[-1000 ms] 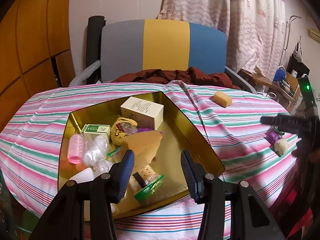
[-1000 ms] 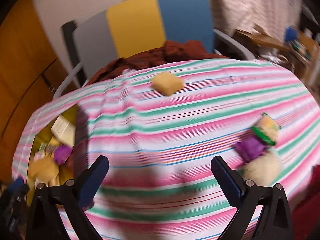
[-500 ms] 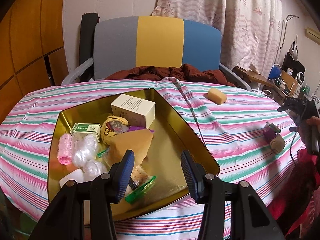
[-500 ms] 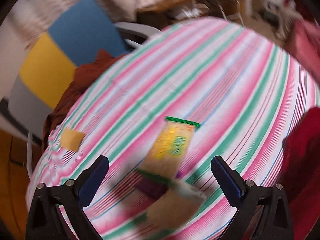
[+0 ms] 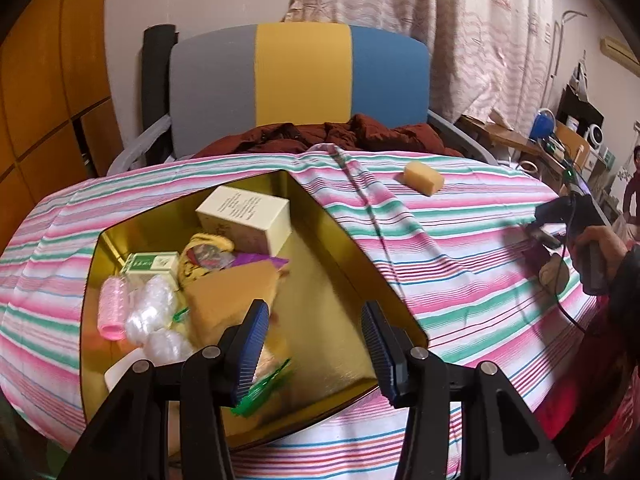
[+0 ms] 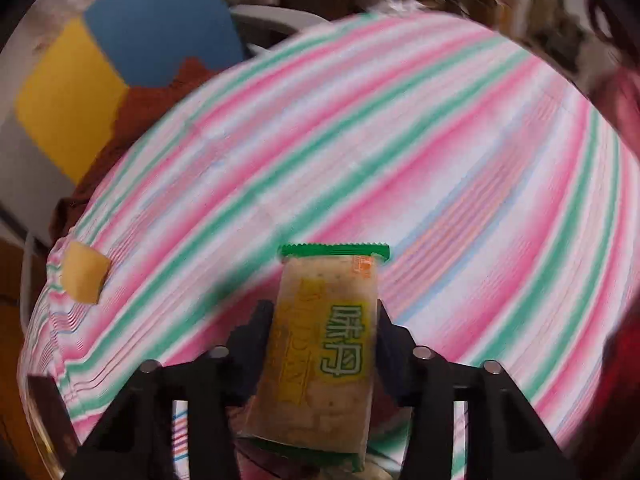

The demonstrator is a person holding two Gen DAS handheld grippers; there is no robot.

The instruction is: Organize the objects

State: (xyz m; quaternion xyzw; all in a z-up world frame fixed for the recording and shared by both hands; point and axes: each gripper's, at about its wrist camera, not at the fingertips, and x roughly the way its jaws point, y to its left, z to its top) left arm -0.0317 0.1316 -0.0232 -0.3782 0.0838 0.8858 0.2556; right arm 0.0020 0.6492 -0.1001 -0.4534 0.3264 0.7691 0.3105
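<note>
A gold tin (image 5: 352,280) sits open on the striped tablecloth (image 5: 460,264), holding a cream box (image 5: 244,216), a pink roller (image 5: 112,308), a tan sponge (image 5: 232,296) and several small packets. My left gripper (image 5: 314,344) hovers open over the tin's near end, nothing between its fingers. A yellow sponge block (image 5: 423,178) (image 6: 83,278) lies on the cloth beyond the tin. My right gripper (image 6: 325,332) is shut on a yellow snack packet (image 6: 320,352) with green ends, at the table's right side. In the left wrist view a hand holds that gripper (image 5: 560,220).
A chair with a grey, yellow and blue back (image 5: 300,80) stands behind the table, a dark red garment (image 5: 340,136) on its seat. Wooden panels (image 5: 44,92) line the left wall. A cluttered desk (image 5: 560,144) stands at the far right.
My right gripper swung down to the packet and shut on it; it was wide open before. The left gripper stayed open over the tin with only slight view shift.
</note>
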